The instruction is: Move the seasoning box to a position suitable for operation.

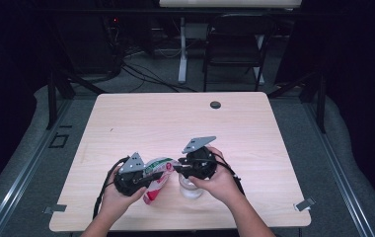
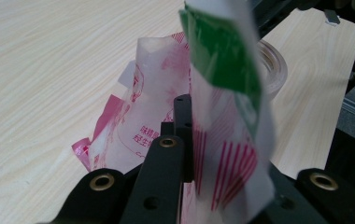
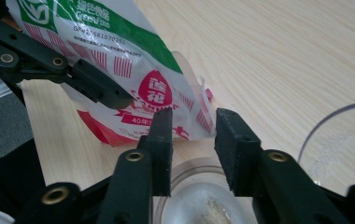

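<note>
Left gripper (image 1: 143,178) clamped on packet (image 1: 157,177), just beside right gripper (image 1: 178,168).

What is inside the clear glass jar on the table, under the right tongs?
The clear glass jar stands open below the right tongs. Its bottom holds a thin layer of pale powder or grains. The tongs cover part of the rim, and I cannot tell what the substance is.

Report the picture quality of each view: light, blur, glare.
High view: table evenly lit, surroundings dark, slightly soft. Left gripper view: the packet sits very close and blurred, the jar behind it hazy. Right gripper view: packet print sharp, the jar's rim below soft, mild sheen on the plastic.
</note>
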Demonstrator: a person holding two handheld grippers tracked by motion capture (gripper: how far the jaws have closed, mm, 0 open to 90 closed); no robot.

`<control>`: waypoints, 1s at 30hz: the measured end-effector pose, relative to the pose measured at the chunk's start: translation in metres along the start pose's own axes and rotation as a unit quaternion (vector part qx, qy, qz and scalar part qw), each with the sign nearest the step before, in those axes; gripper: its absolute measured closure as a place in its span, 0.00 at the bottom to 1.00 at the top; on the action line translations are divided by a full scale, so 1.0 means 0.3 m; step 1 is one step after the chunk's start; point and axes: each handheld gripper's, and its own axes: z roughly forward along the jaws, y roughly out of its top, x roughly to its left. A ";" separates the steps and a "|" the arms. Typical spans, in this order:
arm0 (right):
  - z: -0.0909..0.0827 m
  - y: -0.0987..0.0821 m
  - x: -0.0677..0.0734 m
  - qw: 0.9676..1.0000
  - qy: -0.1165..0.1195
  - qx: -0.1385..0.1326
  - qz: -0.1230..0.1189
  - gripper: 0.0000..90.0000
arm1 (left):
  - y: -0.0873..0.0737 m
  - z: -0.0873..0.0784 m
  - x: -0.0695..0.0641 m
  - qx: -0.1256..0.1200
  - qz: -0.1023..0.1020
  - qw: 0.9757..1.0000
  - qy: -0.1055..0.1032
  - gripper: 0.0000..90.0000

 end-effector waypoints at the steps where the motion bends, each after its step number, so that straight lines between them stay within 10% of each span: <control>1: 0.006 0.001 0.001 1.000 -0.002 0.003 -0.003 0.78 | -0.002 0.001 0.000 0.000 0.000 1.000 0.001 1.00; 9: 0.024 0.002 0.008 1.000 -0.002 0.024 -0.011 1.00 | -0.013 -0.003 0.001 -0.001 -0.006 1.000 0.008 0.95; 30: 0.022 0.003 0.011 1.000 0.005 0.015 -0.009 1.00 | -0.136 0.041 0.020 -0.012 -0.106 0.993 0.054 0.47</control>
